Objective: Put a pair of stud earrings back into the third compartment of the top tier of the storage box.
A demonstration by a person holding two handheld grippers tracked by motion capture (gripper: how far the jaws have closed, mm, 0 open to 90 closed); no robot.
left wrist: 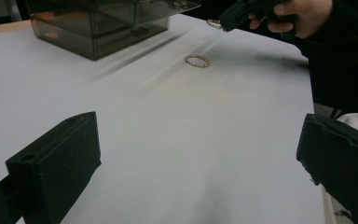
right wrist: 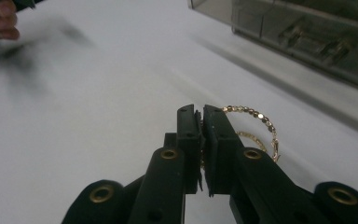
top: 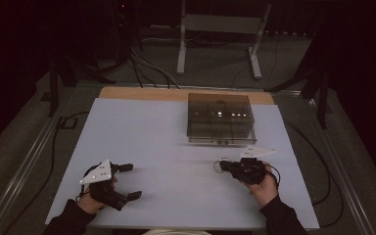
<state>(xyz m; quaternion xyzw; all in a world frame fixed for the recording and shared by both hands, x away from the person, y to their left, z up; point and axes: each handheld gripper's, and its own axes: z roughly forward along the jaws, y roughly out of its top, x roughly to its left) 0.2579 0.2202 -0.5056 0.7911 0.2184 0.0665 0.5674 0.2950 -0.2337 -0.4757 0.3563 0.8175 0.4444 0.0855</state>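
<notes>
On the pale grey bench point(top: 152, 147) in a dark room, the right gripper point(right wrist: 199, 112) is clamped on a gold beaded bracelet point(right wrist: 256, 122), lifted, evidently for the smoked clear plastic compartment box point(top: 219, 119) just beyond, while the left gripper point(top: 129, 181) rests idle, jaws apart, holding nothing.

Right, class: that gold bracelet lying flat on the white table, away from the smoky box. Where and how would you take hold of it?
Probably pinch one spot on the loose bracelet's thin band, coming straight down with one jaw inside the loop and one outside. It lies flat on the table, so a sideways approach has little to catch. The left gripper is open; the right gripper is shut on a second bracelet.
</notes>
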